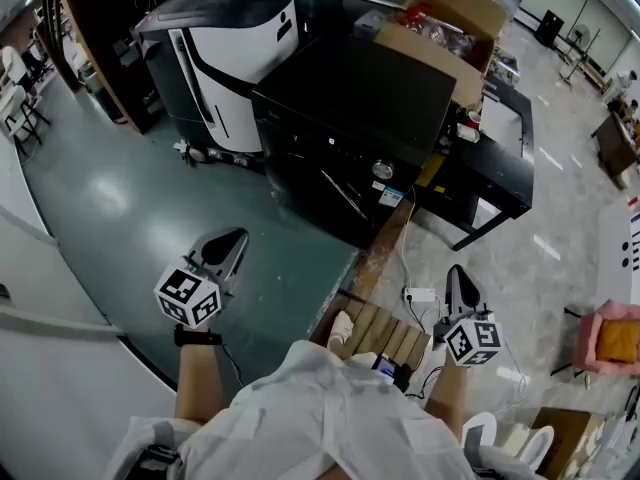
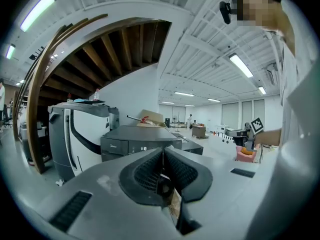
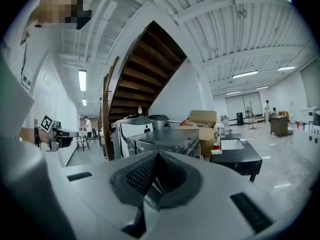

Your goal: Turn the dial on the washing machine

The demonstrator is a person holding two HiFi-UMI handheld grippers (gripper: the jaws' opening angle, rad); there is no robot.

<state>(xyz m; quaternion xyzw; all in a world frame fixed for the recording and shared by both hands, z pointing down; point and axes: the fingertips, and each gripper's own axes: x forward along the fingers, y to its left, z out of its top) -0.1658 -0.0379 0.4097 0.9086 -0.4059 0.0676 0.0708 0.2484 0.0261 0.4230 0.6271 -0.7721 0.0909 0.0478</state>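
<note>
The left gripper point(image 1: 233, 243) is held low over the green floor point(image 1: 120, 198), and its fingers point(image 2: 147, 174) are seen pressed together along their whole length in the left gripper view. The right gripper point(image 1: 455, 276) is held beside a wooden pallet point(image 1: 385, 333), and its fingers point(image 3: 137, 176) are likewise pressed together, tip to tip. The washing machine point(image 1: 350, 108), a dark box-shaped unit, is seen well ahead of both pairs of fingers and is touched by neither. Its dial point(image 1: 383, 169), a small round knob on the front panel near the machine's right corner, is placed ahead and to the right of the left fingers and ahead and to the left of the right fingers, well apart from both. A white and black machine point(image 1: 225, 58) is found to the left of the washing machine, an open cardboard box point(image 1: 450, 28) behind it, and a black worktop point(image 1: 500, 158) to its right.
</note>
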